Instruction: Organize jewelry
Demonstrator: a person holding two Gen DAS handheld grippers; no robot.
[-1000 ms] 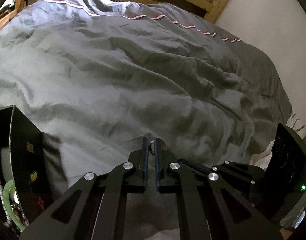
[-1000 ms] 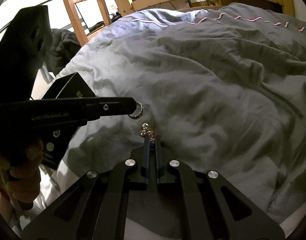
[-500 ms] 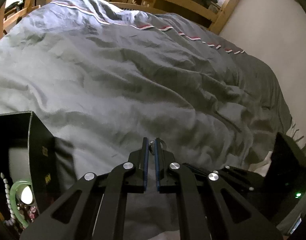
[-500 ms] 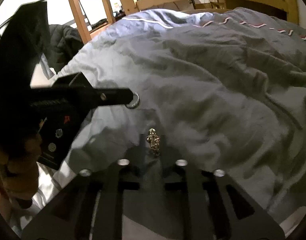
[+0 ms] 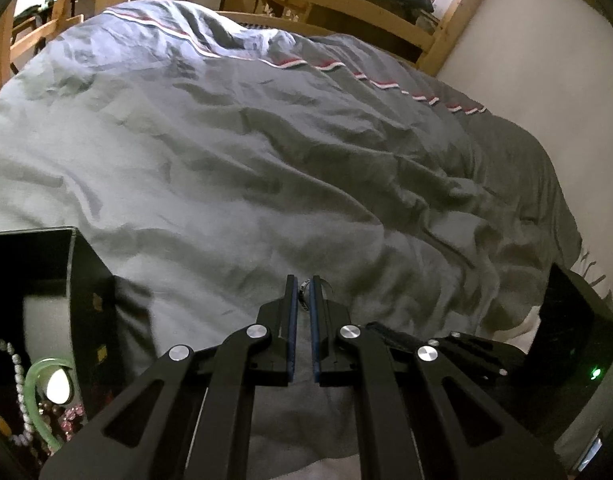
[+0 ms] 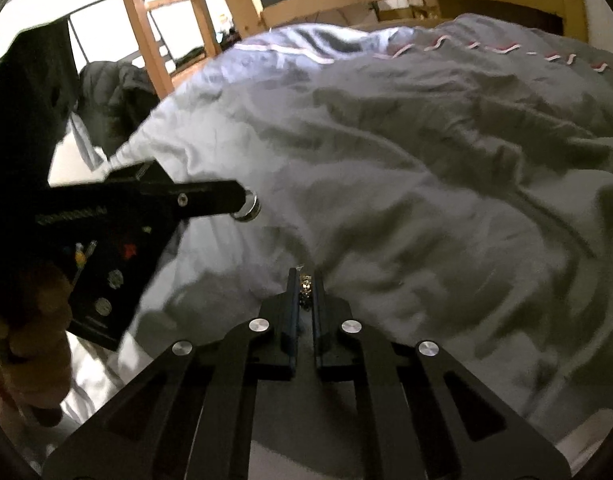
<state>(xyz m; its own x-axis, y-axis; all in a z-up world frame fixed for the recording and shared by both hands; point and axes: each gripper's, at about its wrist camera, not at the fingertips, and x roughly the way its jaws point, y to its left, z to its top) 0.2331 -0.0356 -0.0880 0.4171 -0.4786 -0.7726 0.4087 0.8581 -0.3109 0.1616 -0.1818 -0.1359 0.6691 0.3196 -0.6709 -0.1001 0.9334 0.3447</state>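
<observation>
Ring (image 5: 304, 291) in left hand-held gripper (image 5: 302, 286)

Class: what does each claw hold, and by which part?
Left claw: a silver ring, pinched at its band. Right claw: a small gold trinket, pinched across its middle.

TEXT: none legible | left gripper (image 6: 242, 200) side: pale printed lettering, too blurred to read | black box (image 6: 106, 280) face: small coloured and pale emblems, no readable characters | numbers: none
</observation>
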